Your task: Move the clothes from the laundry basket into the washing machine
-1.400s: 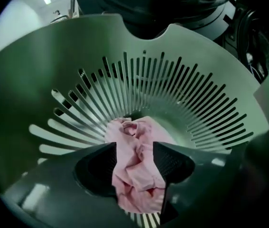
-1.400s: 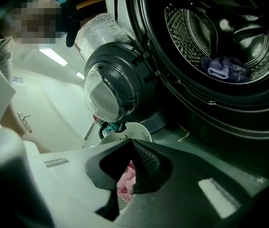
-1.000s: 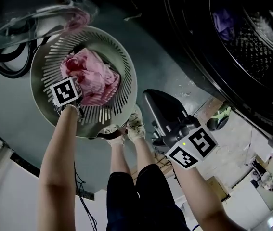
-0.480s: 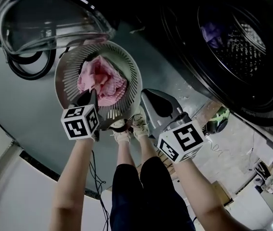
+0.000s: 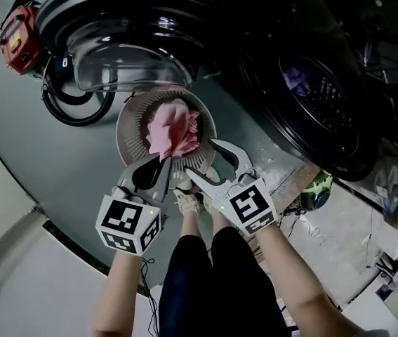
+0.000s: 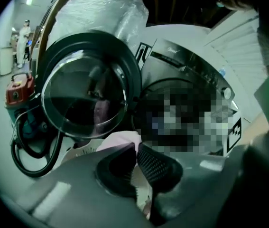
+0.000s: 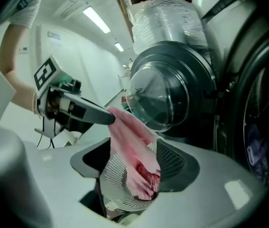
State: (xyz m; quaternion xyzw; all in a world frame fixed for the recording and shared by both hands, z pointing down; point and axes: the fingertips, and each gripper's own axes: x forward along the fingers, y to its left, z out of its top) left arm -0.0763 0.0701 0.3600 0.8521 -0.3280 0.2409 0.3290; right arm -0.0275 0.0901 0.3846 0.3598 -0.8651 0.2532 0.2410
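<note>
One pink garment (image 7: 135,148) hangs lengthwise down from the left tool (image 7: 109,118).

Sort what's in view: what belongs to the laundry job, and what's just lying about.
Job: pink garment, clamped by the left gripper; laundry basket; washing machine; right gripper, jaws open.
Lying about: red vacuum cleaner; black hose.

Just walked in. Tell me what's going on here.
A person with a gripper in each hand is unloading laundry. The left gripper is shut on a pink garment and holds it up, so that it hangs down into the white slatted laundry basket. The right gripper is open and empty beside it. The washing machine stands to the right with its door swung open, and a purple item lies in the drum.
</note>
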